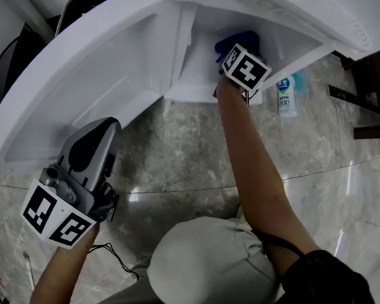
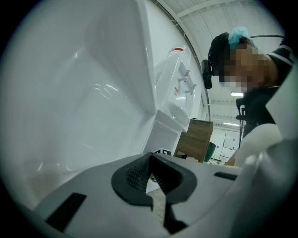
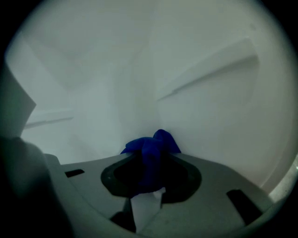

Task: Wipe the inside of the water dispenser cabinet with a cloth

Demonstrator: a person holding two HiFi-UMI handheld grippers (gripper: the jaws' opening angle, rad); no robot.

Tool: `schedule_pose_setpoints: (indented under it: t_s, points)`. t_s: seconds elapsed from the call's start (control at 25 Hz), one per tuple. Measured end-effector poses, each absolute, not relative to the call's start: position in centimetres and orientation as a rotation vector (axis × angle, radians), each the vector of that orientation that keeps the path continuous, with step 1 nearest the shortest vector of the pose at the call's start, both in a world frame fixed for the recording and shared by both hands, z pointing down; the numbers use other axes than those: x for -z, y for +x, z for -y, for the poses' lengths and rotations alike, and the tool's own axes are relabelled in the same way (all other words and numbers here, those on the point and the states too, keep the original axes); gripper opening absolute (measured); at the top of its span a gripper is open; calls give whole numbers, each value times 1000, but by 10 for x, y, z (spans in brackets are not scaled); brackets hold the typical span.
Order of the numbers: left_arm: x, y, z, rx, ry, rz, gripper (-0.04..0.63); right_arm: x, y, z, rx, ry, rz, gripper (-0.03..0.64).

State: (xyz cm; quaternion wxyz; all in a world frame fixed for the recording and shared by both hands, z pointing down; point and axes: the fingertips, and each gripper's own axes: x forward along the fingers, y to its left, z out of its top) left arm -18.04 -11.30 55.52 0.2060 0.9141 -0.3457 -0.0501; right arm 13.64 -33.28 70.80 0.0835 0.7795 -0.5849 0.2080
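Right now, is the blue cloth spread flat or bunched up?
Bunched up: the blue cloth is a crumpled wad pinched between the fingers of the right gripper, inside the cabinet.

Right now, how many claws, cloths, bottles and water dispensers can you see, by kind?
Claws: 2, the left claw and the right claw
Cloth: 1, blue, held in the right claw
Bottle: 1, on the floor
Water dispenser: 1, white
Total: 5

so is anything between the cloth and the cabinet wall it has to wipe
Nothing visible. The right claw is clamped on the blue cloth, and the cloth's bunched tip sits right at the cabinet's white inner wall. The door is swung open, clear of it.
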Motion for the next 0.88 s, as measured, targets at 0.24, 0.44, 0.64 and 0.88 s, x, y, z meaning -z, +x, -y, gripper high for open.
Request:
schedule_pose_setpoints:
  t_s: [0.24,0.44,0.64,0.88]
  points:
    - [-554,-180,114,144,2541,965,-5,-721,136,345,-701,2233,1677,101]
    - [-550,-181,112,149,2544,973,-5,-727,134,364,-738,2132,1669,103]
    - [-548,-182,112,173,2523,969,-5,-724,130,338,-782,2139,1742,103]
    - [-551,-181,115,186,2500,966,-5,-723,128,327,-787,2163,1747,103]
